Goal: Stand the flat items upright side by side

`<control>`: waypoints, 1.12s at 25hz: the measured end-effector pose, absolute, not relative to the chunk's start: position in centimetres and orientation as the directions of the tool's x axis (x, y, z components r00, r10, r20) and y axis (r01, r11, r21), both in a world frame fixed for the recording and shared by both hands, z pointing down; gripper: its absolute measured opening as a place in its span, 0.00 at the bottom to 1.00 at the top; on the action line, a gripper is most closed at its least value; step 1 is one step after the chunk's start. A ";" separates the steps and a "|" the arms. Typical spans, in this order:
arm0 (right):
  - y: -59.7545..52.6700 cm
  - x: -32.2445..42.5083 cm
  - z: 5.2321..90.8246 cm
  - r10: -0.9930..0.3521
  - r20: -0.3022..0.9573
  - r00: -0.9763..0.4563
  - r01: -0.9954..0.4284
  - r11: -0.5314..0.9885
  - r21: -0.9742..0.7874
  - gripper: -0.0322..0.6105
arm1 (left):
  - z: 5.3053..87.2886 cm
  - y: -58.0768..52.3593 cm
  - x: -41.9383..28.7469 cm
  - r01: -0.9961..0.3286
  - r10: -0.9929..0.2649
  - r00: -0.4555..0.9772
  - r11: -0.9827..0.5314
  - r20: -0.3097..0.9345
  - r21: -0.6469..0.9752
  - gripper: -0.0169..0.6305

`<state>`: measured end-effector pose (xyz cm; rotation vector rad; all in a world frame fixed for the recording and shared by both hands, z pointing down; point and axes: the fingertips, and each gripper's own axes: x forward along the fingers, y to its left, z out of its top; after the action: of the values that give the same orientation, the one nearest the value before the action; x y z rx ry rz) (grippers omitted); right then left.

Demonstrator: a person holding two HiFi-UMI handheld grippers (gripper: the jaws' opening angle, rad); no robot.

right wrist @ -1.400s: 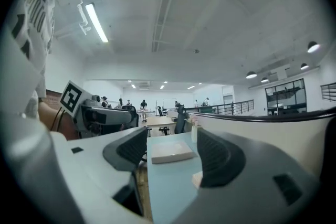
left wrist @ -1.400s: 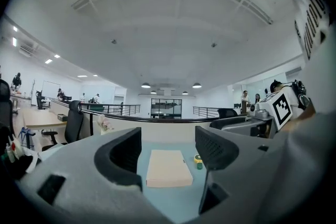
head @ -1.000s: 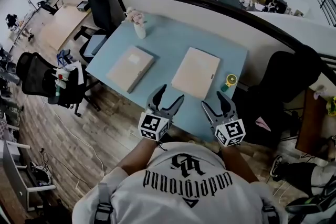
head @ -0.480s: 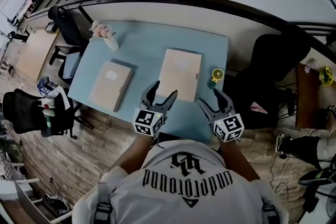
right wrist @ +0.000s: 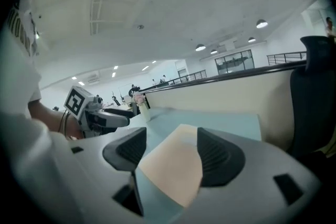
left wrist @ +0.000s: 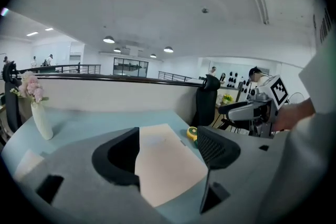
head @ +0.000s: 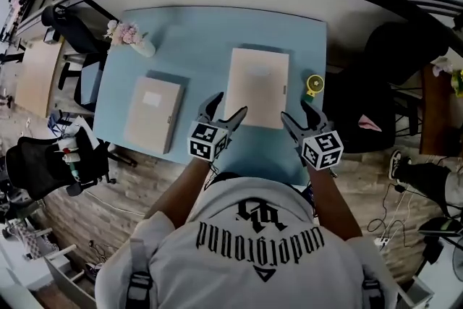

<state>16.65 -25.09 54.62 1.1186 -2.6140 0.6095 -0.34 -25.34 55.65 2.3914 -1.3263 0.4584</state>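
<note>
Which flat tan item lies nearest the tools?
The item beside the yellow roll: the left tool and right tool, jaws opening, empty, hover at its near edge. The other item lies far left.

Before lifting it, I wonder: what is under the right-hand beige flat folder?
The beige flat folder lies on the light blue tabletop; anything beneath it is hidden.

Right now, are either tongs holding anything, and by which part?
Nothing is held. The left tongs are opening and the right tongs stand open, both empty, near the beige folder lying flat.
</note>
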 end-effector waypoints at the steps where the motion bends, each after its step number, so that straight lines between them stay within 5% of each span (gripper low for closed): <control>1: -25.6 16.4 55.9 -0.625 0.393 -0.675 -0.736 0.607 -0.299 0.53 | 56.7 -25.9 -0.8 -0.852 -0.721 0.510 -0.498 0.469 0.162 0.57; 15: -33.6 14.9 72.7 -0.452 0.668 -0.591 -0.804 0.398 -0.441 0.58 | 74.4 -33.6 -4.7 -0.816 -0.439 0.560 -0.439 0.703 0.376 0.61; 28: -35.0 14.2 79.7 -0.298 0.703 -0.646 -0.763 0.220 -0.608 0.58 | 79.9 -34.4 -3.9 -0.753 -0.285 0.658 -0.251 0.697 0.608 0.60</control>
<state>14.21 -35.02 79.72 0.9774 -2.0611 1.4167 -3.86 -34.42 79.93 1.8236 -0.8271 0.5566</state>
